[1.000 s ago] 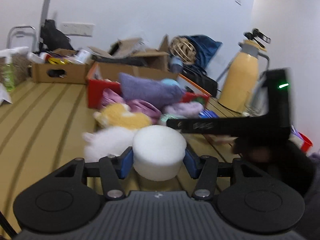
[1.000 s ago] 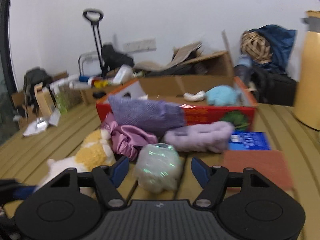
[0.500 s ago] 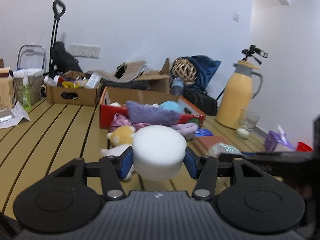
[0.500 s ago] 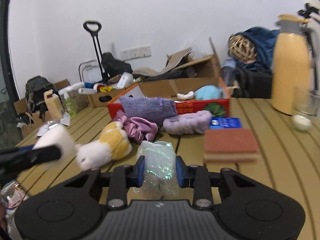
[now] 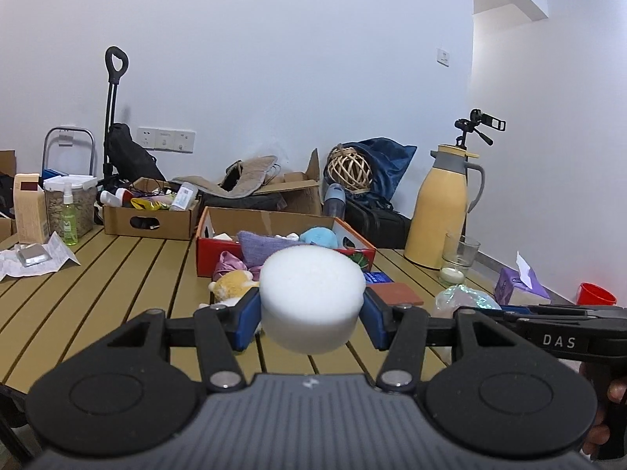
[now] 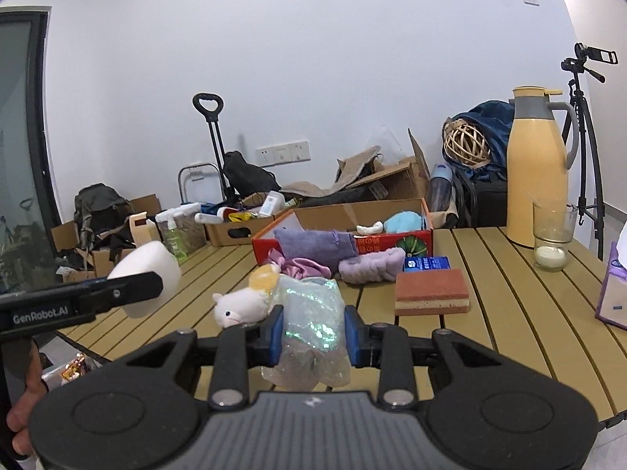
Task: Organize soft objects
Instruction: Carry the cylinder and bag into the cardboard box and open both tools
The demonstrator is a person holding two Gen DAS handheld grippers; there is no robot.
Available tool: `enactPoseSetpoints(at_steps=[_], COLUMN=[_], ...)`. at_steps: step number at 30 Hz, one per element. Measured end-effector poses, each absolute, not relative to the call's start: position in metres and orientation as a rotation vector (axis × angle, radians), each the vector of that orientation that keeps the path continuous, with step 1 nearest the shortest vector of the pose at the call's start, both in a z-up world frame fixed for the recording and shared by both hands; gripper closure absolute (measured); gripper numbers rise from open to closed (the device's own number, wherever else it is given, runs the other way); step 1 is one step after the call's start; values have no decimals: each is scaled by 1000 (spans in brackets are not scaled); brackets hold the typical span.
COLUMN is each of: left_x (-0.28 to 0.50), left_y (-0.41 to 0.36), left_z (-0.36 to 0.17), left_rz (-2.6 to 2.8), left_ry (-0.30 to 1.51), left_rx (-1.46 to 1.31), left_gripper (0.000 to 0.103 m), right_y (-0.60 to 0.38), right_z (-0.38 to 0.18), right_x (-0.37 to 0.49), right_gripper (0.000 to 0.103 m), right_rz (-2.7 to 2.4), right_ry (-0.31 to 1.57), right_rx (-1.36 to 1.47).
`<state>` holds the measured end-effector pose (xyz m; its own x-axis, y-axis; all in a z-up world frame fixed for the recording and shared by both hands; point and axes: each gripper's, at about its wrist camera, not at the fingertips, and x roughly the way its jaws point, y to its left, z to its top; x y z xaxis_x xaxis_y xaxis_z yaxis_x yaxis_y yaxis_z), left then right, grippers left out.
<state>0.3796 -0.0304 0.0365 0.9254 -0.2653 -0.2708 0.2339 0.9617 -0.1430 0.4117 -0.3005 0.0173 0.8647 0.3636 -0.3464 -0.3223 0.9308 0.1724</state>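
My left gripper [image 5: 311, 315] is shut on a round white foam sponge [image 5: 311, 297], held above the table's near edge; the sponge also shows in the right wrist view [image 6: 151, 274]. My right gripper [image 6: 312, 333] is shut on a crumpled iridescent plastic bag [image 6: 309, 329], held above the table. A red cardboard box [image 6: 392, 243] at the table's far side holds a blue plush [image 6: 405, 221]. In front of it lie a purple pouch [image 6: 317, 246], pink scrunchie [image 6: 303, 266], lilac headband [image 6: 370, 268] and white-yellow plush toy [image 6: 243, 301].
A red-orange sponge block [image 6: 431, 293] and blue packet [image 6: 427, 263] lie right of the soft pile. A yellow thermos [image 6: 537, 172], glass with candle [image 6: 552, 241] and purple tissue box [image 6: 613, 297] stand at the right. Brown boxes [image 5: 151, 219] of bottles stand far left.
Both grippers have pulled back and risen from the pile. My right gripper closed on the iridescent bag and lifted it. My left gripper kept hold of the white sponge.
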Motion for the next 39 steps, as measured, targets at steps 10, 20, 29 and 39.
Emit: enactPoseSetpoints(at_steps=[10, 20, 29, 39], left_x=[512, 722, 776, 749], left_y=[0, 13, 29, 67], left_z=[67, 36, -4, 20], left_rz=[-300, -230, -273, -198], left_ry=[303, 466, 549, 489], left_rx=[-136, -55, -53, -133], left_gripper=[48, 48, 25, 21], right_y=[-291, -243, -199, -191], right_z=[45, 44, -21, -14], right_x=[524, 747, 856, 844], right_gripper=[73, 72, 68, 44], right_rz=[429, 493, 474, 544], right_ry=[369, 506, 731, 768], right_rx=[109, 185, 222, 207])
